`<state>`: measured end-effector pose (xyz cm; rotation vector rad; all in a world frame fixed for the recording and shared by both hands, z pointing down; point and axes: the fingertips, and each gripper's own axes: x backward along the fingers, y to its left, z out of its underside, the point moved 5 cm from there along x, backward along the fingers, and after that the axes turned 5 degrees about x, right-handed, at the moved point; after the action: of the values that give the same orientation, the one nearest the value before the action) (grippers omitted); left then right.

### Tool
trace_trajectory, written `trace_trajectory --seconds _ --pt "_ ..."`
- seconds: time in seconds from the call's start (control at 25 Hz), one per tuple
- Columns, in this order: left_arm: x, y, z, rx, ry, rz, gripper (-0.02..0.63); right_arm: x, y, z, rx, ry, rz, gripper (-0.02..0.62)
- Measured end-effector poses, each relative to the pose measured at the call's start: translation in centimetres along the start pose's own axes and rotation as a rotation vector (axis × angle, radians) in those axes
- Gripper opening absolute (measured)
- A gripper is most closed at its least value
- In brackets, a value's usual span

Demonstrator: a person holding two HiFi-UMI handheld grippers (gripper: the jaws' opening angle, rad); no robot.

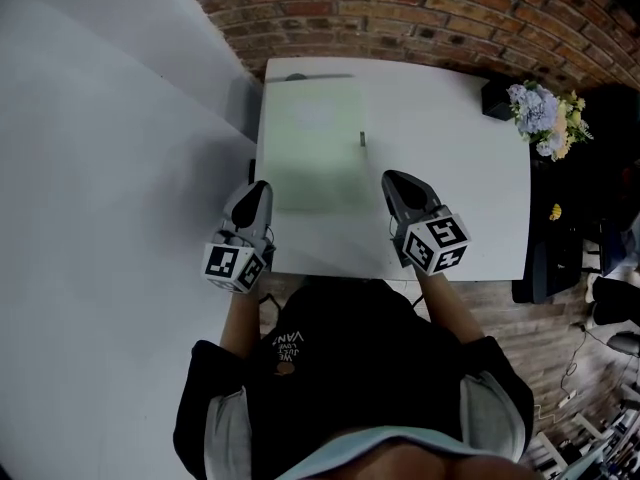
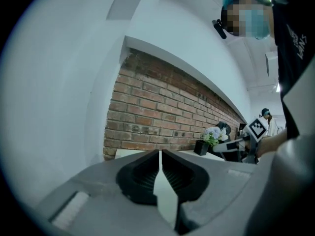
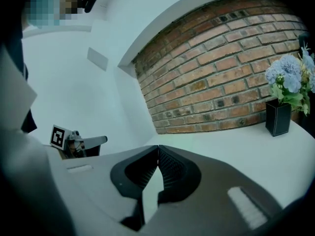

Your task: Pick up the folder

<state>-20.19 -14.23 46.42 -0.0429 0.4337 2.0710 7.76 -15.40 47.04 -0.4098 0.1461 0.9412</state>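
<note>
A pale green folder point(image 1: 316, 144) lies flat on the left half of the white table point(image 1: 460, 188), with a small dark clip on its right edge. My left gripper point(image 1: 261, 188) hovers at the folder's near left corner, over the table's left edge. Just off the folder's near right corner is my right gripper point(image 1: 391, 179). Both are shut with nothing between their jaws. In the left gripper view the jaws point(image 2: 161, 153) meet tip to tip, and the right gripper view shows its jaws point(image 3: 157, 149) closed the same way. The folder does not show in either gripper view.
A brick wall point(image 1: 420, 13) runs behind the table and a white wall point(image 1: 110, 118) stands to its left. A black vase of pale flowers point(image 1: 540, 118) sits at the far right corner, also seen as flowers point(image 3: 290, 80). A wooden floor point(image 1: 560, 328) lies to the right.
</note>
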Motion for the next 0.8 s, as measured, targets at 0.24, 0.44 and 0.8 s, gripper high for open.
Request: trace_trajectory --seconds 0.24,0.44,0.8 --pt "-2.0 2.6 0.7 0.022 0.042 0.01 0.006 -2.2 -1.0 0.9 -0.02 0.044 0.038 0.008" --pt "-3.1 4.2 1.9 0.089 0.085 0.006 0.053 -3.9 -1.6 2.2 -0.055 0.095 0.052 0.059" --pt "-4.8 7.3 3.8 0.195 0.165 0.009 0.249 -6.4 -2.7 4.5 -0.152 0.184 0.087 0.192"
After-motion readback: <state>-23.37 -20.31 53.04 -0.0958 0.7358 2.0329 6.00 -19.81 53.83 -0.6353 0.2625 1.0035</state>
